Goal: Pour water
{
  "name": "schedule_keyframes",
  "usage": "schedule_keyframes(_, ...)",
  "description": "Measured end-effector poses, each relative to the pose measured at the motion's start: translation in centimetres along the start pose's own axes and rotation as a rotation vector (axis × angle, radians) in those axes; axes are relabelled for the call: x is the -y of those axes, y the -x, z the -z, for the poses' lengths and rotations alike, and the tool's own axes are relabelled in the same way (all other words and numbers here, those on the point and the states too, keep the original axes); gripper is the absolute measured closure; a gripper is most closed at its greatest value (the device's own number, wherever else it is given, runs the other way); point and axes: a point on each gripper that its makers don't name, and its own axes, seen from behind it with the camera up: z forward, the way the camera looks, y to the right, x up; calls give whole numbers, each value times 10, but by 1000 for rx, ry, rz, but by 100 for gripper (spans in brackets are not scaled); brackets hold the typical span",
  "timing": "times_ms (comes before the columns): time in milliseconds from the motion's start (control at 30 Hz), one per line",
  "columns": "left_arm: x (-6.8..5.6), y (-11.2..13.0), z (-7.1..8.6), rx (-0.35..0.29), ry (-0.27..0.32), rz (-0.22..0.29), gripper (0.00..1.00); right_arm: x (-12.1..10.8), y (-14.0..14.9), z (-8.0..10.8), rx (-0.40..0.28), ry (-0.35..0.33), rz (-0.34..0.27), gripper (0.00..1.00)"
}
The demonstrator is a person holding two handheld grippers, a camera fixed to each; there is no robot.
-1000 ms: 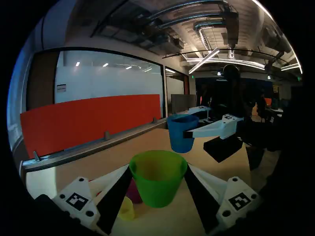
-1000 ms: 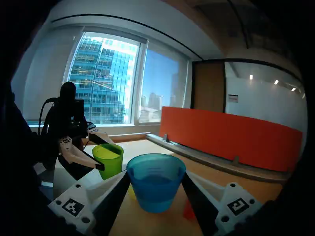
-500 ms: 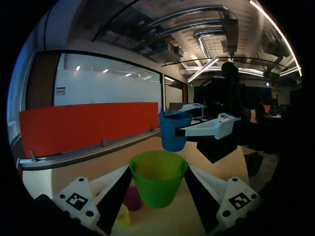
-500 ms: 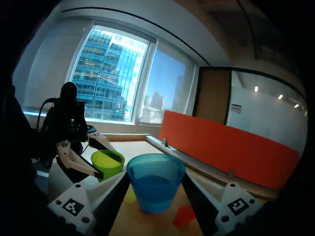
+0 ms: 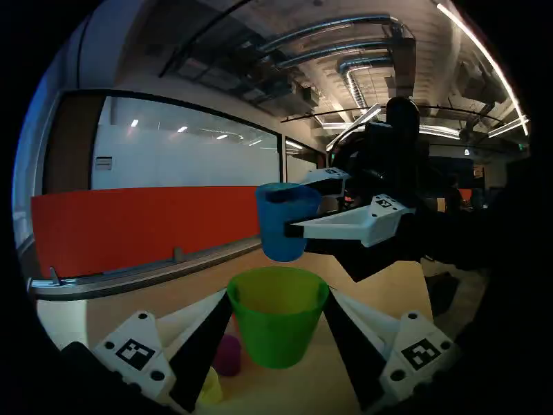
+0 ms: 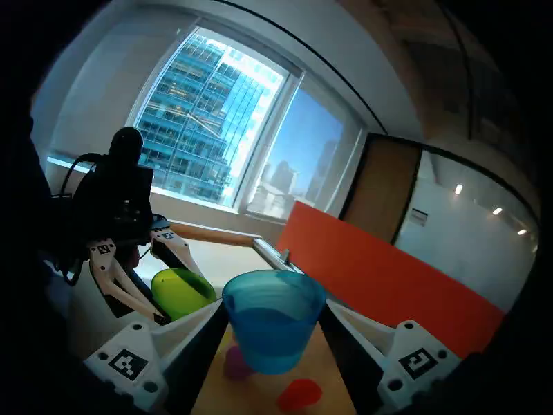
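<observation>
My left gripper (image 5: 278,299) is shut on a green cup (image 5: 278,325) that stands upright and looks empty. Above and just behind it hangs a blue cup (image 5: 282,221), held by my right gripper (image 5: 296,207), which reaches in from the right. In the right gripper view, my right gripper (image 6: 274,312) is shut on the blue cup (image 6: 272,332), which holds water and leans slightly. Lower left of it, the green cup (image 6: 181,292) sits tilted in the left gripper (image 6: 173,294).
A pale wooden table (image 5: 387,290) lies below. On it stand a purple cup (image 5: 227,354) and a yellow cup (image 5: 209,387); a red cup (image 6: 298,394) is near the purple cup (image 6: 237,363). An orange partition (image 5: 138,221) borders the table's far side.
The blue cup has risen and moved left in the left gripper view, now standing above the green cup's far rim. In the right gripper view the green cup has dropped lower.
</observation>
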Motion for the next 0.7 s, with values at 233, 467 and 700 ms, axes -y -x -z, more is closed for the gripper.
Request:
schedule_keyframes(233,-3,1,-3,4,8,-6,12,-2,-7,-4,3,11,65,10)
schedule_keyframes(467,-3,3,-6,7,16,-1,12,-5,-12,-9,3,24,116,10)
schedule_keyframes(700,-4,5,-9,8,23,0,12,-9,-21,-12,4,44,200,10)
